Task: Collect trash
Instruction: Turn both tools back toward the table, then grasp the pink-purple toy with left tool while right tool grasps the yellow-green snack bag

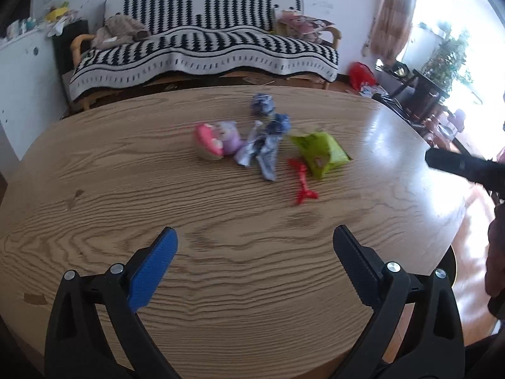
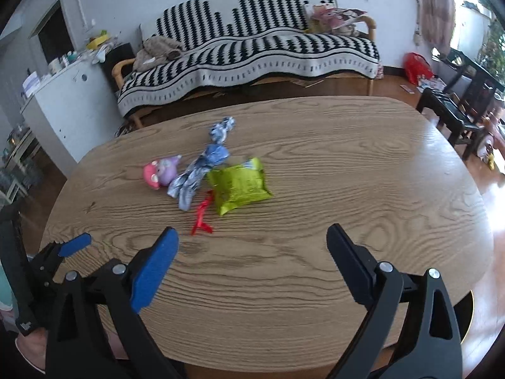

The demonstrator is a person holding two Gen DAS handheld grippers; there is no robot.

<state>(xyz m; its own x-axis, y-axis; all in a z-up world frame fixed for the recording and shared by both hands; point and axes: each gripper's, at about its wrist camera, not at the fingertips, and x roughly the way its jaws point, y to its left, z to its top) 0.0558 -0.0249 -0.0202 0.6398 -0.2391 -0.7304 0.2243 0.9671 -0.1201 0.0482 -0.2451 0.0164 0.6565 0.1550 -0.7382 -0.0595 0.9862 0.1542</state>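
Behind everything runs a sofa under a black-and-white striped throw, across the upper middle of both views, and below it the oval wood-grain bench fills the centre of each frame. The trash sits in one loose cluster just above frame centre: a green snack packet, a red twisted wrapper touching its lower left corner, several crumpled blue-and-white wrappers running up and to the left, and a pink and purple toy-like piece at the cluster's left end (whether that one counts as trash I cannot tell).

Both tools are released and carry nothing: the left hand-held gripper and the right hand-held gripper each show fingers spread wide at the bottom of their own view, well short of the pile. No bin or bag shows in either view.

To my eye the step is the first approach. The red wrapper lies nearest the right tool, so starting there seems sensible: come in low along the bench, straddle the twist across its narrow middle, then close. The packet is puffy and slick-looking, so pinching an edge seam should hold better than squeezing its belly. Taking outer pieces first avoids scattering the rest.
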